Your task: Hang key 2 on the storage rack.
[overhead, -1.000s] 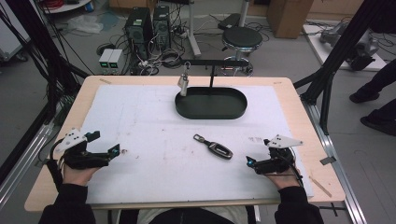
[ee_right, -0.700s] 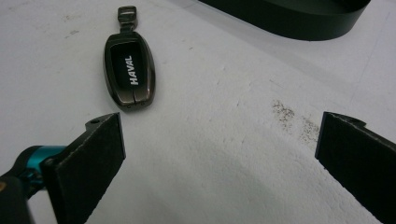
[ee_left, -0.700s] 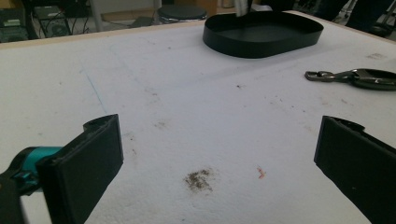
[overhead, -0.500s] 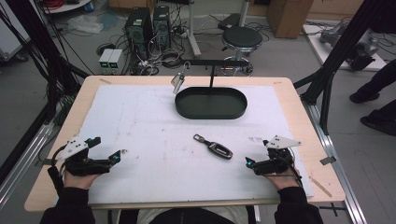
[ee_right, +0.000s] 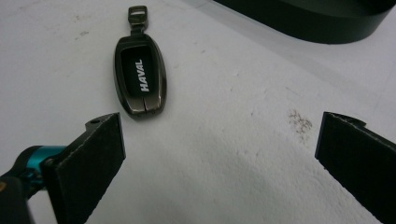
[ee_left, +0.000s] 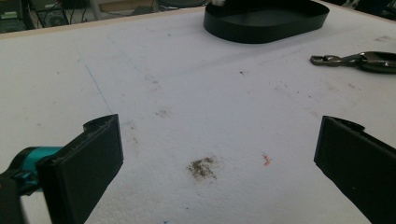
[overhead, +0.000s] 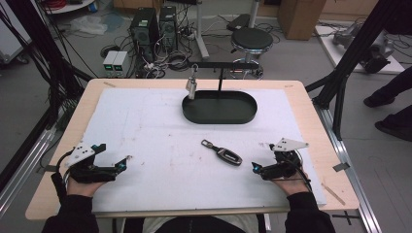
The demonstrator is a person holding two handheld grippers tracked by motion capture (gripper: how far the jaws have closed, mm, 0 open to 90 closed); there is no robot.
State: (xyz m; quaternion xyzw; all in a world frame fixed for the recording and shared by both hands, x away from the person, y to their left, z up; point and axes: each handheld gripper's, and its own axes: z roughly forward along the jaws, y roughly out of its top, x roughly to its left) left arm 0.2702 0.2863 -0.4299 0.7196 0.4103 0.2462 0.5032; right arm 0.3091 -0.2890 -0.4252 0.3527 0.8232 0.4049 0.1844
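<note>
A dark car key fob (overhead: 222, 152) marked HAVAL (ee_right: 140, 77) lies flat on the white mat, its metal clip pointing away toward the far left. My right gripper (overhead: 256, 168) rests on the mat just right of it, open, with nothing between its jaws (ee_right: 219, 163). At the near left my left gripper (overhead: 122, 163) also stands open over bare mat (ee_left: 217, 163), well apart from the fob (ee_left: 359, 59). A black oval tray (overhead: 219, 108) sits at the far middle.
Behind the tray a black stand (overhead: 221, 65) carries a small metal piece (overhead: 191, 86) that hangs over the tray's left end. The white mat (overhead: 145, 126) covers a wooden table (overhead: 320, 141). The tray's wall (ee_left: 266, 28) (ee_right: 317, 23) appears in both gripper views.
My left gripper has slid a little toward the near edge. The hanging piece on the stand has swung slightly. The right gripper and the key fob have stayed put.
</note>
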